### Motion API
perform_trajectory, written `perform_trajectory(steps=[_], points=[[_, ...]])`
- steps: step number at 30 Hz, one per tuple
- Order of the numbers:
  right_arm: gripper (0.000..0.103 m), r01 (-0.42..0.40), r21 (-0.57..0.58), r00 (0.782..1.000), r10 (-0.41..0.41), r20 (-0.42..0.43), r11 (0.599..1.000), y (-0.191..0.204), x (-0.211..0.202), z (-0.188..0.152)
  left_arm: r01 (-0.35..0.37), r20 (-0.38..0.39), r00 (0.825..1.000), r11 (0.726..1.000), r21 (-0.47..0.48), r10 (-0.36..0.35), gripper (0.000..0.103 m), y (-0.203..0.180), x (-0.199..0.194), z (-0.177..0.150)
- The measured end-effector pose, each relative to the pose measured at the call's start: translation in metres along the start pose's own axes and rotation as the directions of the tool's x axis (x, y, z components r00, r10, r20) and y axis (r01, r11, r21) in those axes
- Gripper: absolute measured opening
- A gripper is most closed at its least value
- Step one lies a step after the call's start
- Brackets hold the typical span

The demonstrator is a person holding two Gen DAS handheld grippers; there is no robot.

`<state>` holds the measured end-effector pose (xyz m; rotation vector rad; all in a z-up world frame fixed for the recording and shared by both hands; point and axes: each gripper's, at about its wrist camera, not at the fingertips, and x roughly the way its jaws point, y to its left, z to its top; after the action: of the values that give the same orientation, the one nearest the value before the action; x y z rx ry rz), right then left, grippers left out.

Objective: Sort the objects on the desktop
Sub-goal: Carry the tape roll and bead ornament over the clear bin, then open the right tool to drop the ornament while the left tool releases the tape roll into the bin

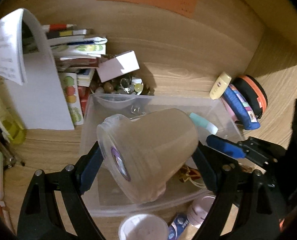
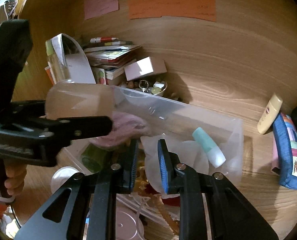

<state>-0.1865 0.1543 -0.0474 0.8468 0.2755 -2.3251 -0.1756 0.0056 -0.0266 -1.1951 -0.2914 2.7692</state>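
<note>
Frosted cup (image 1: 148,154) tipped over clear bin (image 1: 224,108), clenched in left claw (image 1: 146,160); right claw (image 2: 147,166) slightly parted, gripping nothing, above bin's near side.

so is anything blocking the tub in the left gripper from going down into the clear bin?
Nothing visible blocks it. The left gripper holds the frosted tub tilted above the clear bin, whose top is open. The right gripper hangs over the bin's right part beside the teal-capped bottle, off the tub's path.
</note>
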Motion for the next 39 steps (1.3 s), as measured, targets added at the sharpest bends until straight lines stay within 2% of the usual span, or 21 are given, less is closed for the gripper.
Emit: perform_trajectory(steps=[4, 6, 8, 10, 15, 17, 21, 25, 39], points=[[0.018, 0.024, -0.008, 1.0, -0.024, -0.002, 1.0, -0.001, -0.002, 0.0, -0.007, -0.006, 1.0, 1.0, 0.005, 0.007, 0.088, -0.001, 0.009, 0.004], [0.025, 0.056, -0.013, 0.998, -0.056, -0.003, 0.998, -0.003, -0.002, 0.001, 0.0, -0.02, 1.0, 1.0, 0.0, 0.0, 0.088, 0.0, 0.014, 0.007], [0.044, 0.099, -0.006, 0.995, -0.099, 0.012, 0.995, -0.006, -0.004, 0.001, -0.003, -0.029, 1.0, 1.0, 0.0, 0.003, 0.088, 0.001, 0.019, 0.01], [0.046, 0.112, 0.007, 0.993, -0.112, 0.027, 0.994, -0.01, -0.007, 0.002, 0.004, -0.037, 0.999, 1.0, -0.006, -0.004, 0.088, 0.002, 0.022, 0.012], [0.049, 0.104, 0.043, 0.994, -0.105, 0.026, 0.994, -0.018, -0.009, 0.004, 0.005, -0.053, 0.999, 1.0, -0.01, -0.006, 0.088, 0.002, 0.028, 0.015], [0.058, 0.105, 0.047, 0.994, -0.107, 0.025, 0.993, -0.017, -0.008, 0.004, 0.003, -0.059, 0.998, 1.0, -0.011, -0.003, 0.088, 0.001, 0.029, 0.016], [0.064, 0.077, 0.036, 0.997, -0.078, 0.026, 0.996, -0.013, -0.009, 0.003, -0.02, -0.07, 0.997, 1.0, -0.003, 0.02, 0.088, 0.0, 0.025, 0.016], [0.076, 0.072, 0.022, 0.997, -0.072, 0.024, 0.997, -0.008, -0.011, 0.002, -0.038, -0.08, 0.996, 0.999, 0.014, 0.039, 0.088, -0.001, 0.018, 0.013], [0.086, 0.127, -0.026, 0.991, -0.125, 0.053, 0.992, 0.016, -0.054, -0.006, 0.003, -0.13, 0.991, 1.0, 0.023, 0.0, 0.088, 0.002, -0.002, 0.004]])
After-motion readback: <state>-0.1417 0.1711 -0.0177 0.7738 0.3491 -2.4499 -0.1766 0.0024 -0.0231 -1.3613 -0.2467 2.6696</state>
